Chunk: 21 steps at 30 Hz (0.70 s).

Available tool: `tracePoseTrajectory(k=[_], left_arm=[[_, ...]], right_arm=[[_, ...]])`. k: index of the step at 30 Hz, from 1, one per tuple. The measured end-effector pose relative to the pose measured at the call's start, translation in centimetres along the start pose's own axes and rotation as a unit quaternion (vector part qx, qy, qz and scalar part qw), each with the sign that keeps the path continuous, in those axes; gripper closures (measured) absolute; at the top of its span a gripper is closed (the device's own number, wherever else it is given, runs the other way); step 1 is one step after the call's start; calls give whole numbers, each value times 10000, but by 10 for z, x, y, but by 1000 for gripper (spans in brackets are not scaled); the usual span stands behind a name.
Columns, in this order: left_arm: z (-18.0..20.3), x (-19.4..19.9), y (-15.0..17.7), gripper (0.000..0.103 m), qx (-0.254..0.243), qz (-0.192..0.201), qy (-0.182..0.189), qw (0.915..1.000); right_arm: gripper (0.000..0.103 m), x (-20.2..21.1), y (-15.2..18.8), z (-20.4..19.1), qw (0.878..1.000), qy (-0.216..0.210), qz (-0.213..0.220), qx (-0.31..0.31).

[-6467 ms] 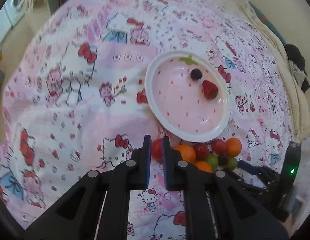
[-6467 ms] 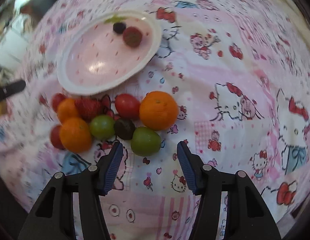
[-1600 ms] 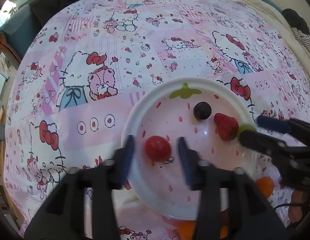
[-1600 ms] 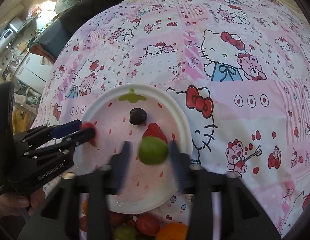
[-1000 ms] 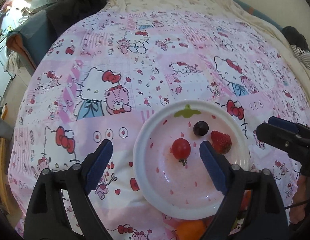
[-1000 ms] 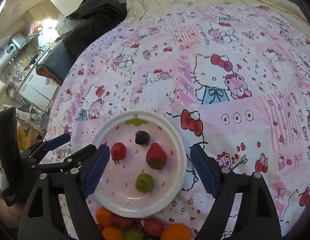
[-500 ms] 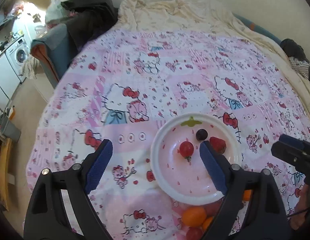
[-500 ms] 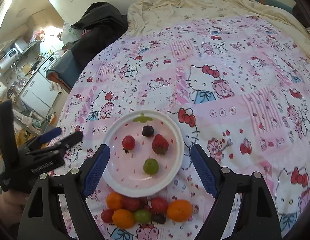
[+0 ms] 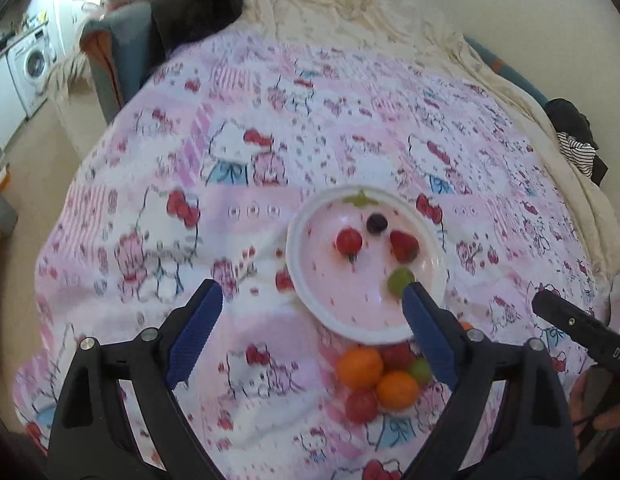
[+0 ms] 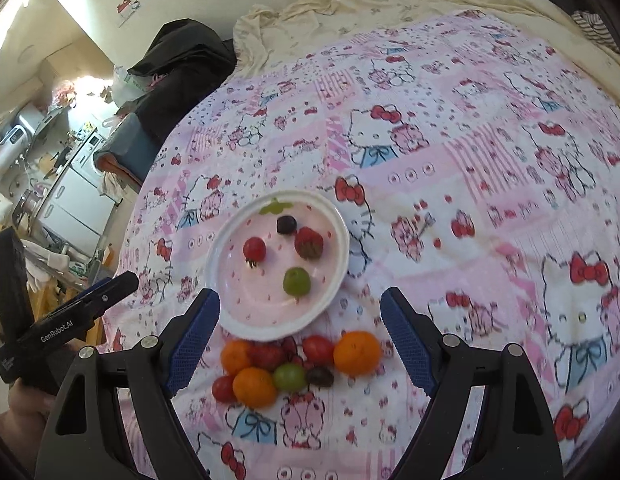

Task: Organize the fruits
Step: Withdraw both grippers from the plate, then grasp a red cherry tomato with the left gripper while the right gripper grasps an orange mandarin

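A white and pink plate (image 10: 229,304) lies on the Hello Kitty bedspread. It holds a red cherry tomato (image 10: 254,249), a dark grape (image 10: 286,224), a strawberry (image 10: 308,243) and a green grape (image 10: 296,281). A pile of loose fruit (image 10: 293,368) with oranges, red tomatoes and grapes lies just in front of the plate. The plate (image 9: 305,304) and the pile (image 9: 380,376) also show in the left wrist view. My left gripper (image 9: 310,332) is open and empty, raised above the bed. My right gripper (image 10: 299,336) is open and empty, high above the pile.
The pink bedspread (image 10: 470,160) covers the bed, with a cream sheet (image 10: 350,4) bunched at the far end. Dark clothing (image 10: 181,52) lies at the bed's far left corner. A washing machine (image 9: 29,64) and kitchen units stand off to the left.
Both grippers have pulled back and up from the plate. The red tomato and the green grape, let go earlier, now lie on the plate.
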<state>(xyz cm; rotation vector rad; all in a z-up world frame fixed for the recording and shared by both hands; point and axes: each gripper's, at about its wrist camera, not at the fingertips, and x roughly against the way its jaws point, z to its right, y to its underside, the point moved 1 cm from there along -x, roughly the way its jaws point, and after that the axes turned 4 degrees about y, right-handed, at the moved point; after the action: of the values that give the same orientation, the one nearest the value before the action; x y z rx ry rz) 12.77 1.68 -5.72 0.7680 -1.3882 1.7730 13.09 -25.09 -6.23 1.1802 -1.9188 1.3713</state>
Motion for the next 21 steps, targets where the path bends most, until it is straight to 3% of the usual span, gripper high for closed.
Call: tracePoseTrajectory(k=[7,13,14,18,21], left_arm=[[-8,-11,18,13,204,-287,-333,9988],[-8,-44,40,14,502,-1126,-104,9923],[-6,-48,44,16,516,-1269,-62,9906],[8,-66,68,46,345,-1950,129,9801],[13,-69,77,49,298,-2175,303,9751]], right_arm=[[18,14,17,20,9992,232,69,-332],[18,13,20,36,9977,293,-10,-603],[18,11,20,36,9976,312,-34,-617],[18,4,20,35,9976,358,-125,-579],[18,-1,21,32,9978,353,-198,-531]])
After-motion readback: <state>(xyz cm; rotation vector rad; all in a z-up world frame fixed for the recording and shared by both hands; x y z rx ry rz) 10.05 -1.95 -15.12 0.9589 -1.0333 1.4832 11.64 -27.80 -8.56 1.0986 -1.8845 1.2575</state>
